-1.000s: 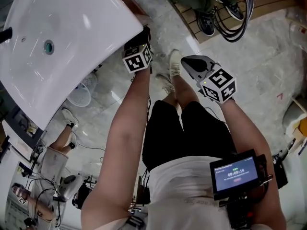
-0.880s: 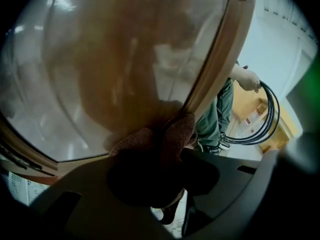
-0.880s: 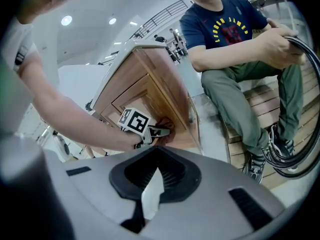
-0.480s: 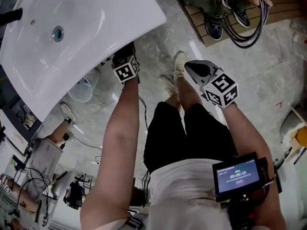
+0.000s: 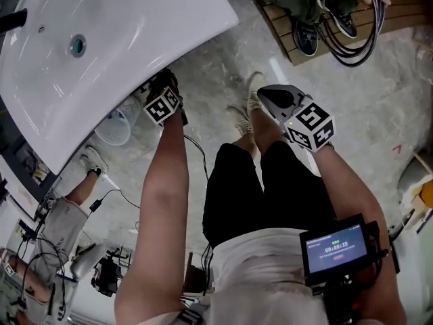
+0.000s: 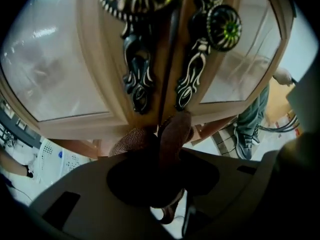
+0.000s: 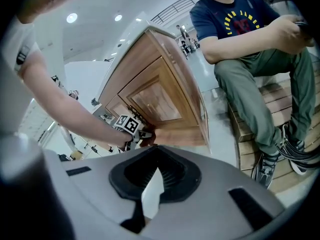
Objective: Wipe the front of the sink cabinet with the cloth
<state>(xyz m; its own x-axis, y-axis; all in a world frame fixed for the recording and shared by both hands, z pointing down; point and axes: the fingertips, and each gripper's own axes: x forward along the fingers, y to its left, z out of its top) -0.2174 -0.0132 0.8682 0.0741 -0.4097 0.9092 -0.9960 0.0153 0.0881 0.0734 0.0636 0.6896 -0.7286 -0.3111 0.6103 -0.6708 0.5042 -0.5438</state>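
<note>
The white sink [image 5: 101,39] tops a wooden cabinet [image 7: 160,94] that the head view hides under the basin. My left gripper [image 5: 159,90] reaches under the sink's rim. In the left gripper view it [image 6: 161,134] is shut on a brown cloth [image 6: 174,131], which is pressed to the cabinet front [image 6: 165,59] just below two ornate dark door handles [image 6: 137,79]. The right gripper view shows that gripper [image 7: 136,134] and the cloth [image 7: 148,137] low on the cabinet face. My right gripper [image 5: 267,93] hangs above my knees, off the cabinet, shut and holding nothing.
A white slatted basket [image 5: 114,127] stands on the marble floor left of the cabinet. A seated person [image 7: 250,69] on a wooden platform [image 5: 291,39] holds black cables [image 5: 352,39] at the right. My own legs and shoes [image 5: 247,100] are below the grippers.
My left gripper has slid leftward along the cabinet front under the sink rim, cloth still held. The right gripper has stayed almost in place.
</note>
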